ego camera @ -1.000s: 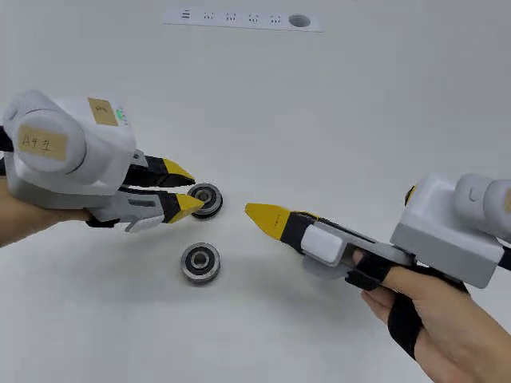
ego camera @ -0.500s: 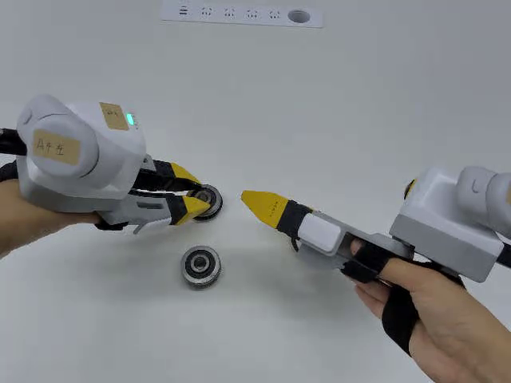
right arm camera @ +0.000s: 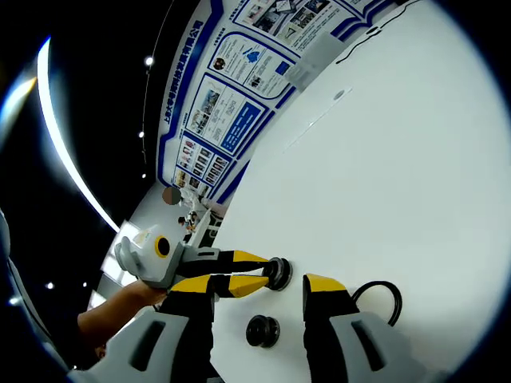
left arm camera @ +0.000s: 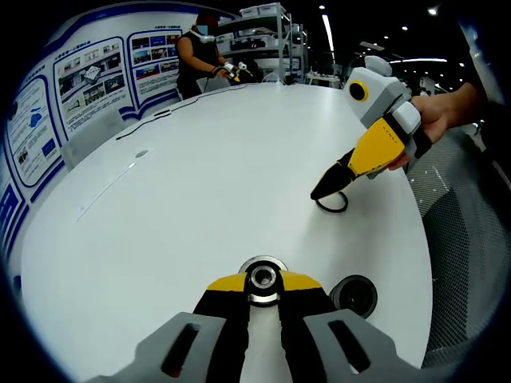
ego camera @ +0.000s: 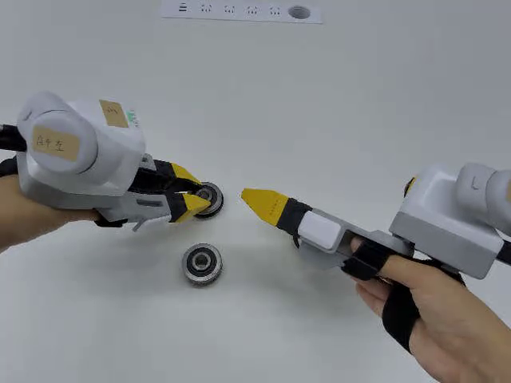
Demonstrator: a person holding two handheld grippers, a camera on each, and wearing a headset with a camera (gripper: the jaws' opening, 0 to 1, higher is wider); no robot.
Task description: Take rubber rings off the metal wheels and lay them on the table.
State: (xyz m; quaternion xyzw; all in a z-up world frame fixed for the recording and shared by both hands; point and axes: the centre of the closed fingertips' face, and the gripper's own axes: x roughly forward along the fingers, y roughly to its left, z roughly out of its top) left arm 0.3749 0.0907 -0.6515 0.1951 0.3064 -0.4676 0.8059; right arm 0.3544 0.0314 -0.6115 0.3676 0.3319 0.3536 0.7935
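While the first metal wheel (ego camera: 211,198) stood on edge on the white table (ego camera: 335,104), the left gripper (ego camera: 192,191) was clamped on it, one yellow-tipped jaw on each side, which the left gripper view confirmed with the wheel's hub (left arm camera: 263,278) seated between the two tips. A second metal wheel (ego camera: 201,263), black around its rim, lay free on the table just below and in front of the first, touching nothing. A loose black rubber ring (left arm camera: 331,206) lay flat on the table by the tip of the right gripper (ego camera: 259,201), beside its jaws and not between them. That gripper pointed at the held wheel from the right, its tip near the wheel but apart from it; in the right gripper view its jaws stood apart with nothing gripped. The left hand (ego camera: 32,219) came in from the left edge and cradled its gripper's white body from below, holding it about level. The right hand (ego camera: 431,319), with a black strap across it, wrapped around the handle from the lower right, the forearm angled in toward the middle. A power strip (ego camera: 243,11) sat at the far edge of the table.
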